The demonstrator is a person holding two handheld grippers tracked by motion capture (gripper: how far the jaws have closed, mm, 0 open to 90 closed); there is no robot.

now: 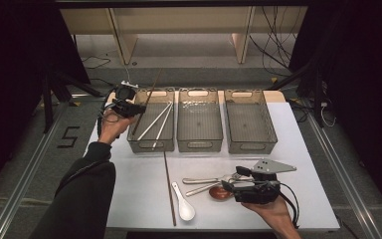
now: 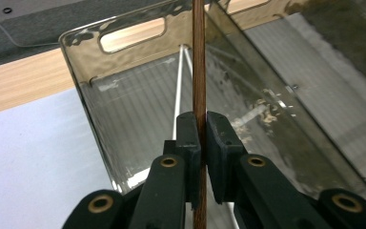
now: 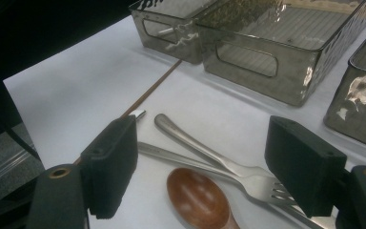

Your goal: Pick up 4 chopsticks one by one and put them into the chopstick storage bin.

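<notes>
A brown chopstick is clamped between the pads of the left gripper, which is held over the far-left part of the table, at the left wall of the left bin. In the left gripper view the jaws are seen pressed on the stick from both sides, w/ the stick running straight up past the far wall of the bin. In the high view the stick is tilted, its far end pointing beyond the back edge of the table. Two pale chopsticks are seen lying diagonally inside this bin.

The middle bin and the right bin stand just beside it in one row along the back edge.

The right gripper is held near the front-right part of the table, jaws spread wide, nothing between the pads. Under and in front of it a fork and a second metal utensil are lying crossed, approx. touching; a brown spoon is just beside them, closer to the front edge.

A second brown chopstick is lying on the table, from the front wall of the left bin toward the front edge. A white spoon is just beside it, near the front edge.
</notes>
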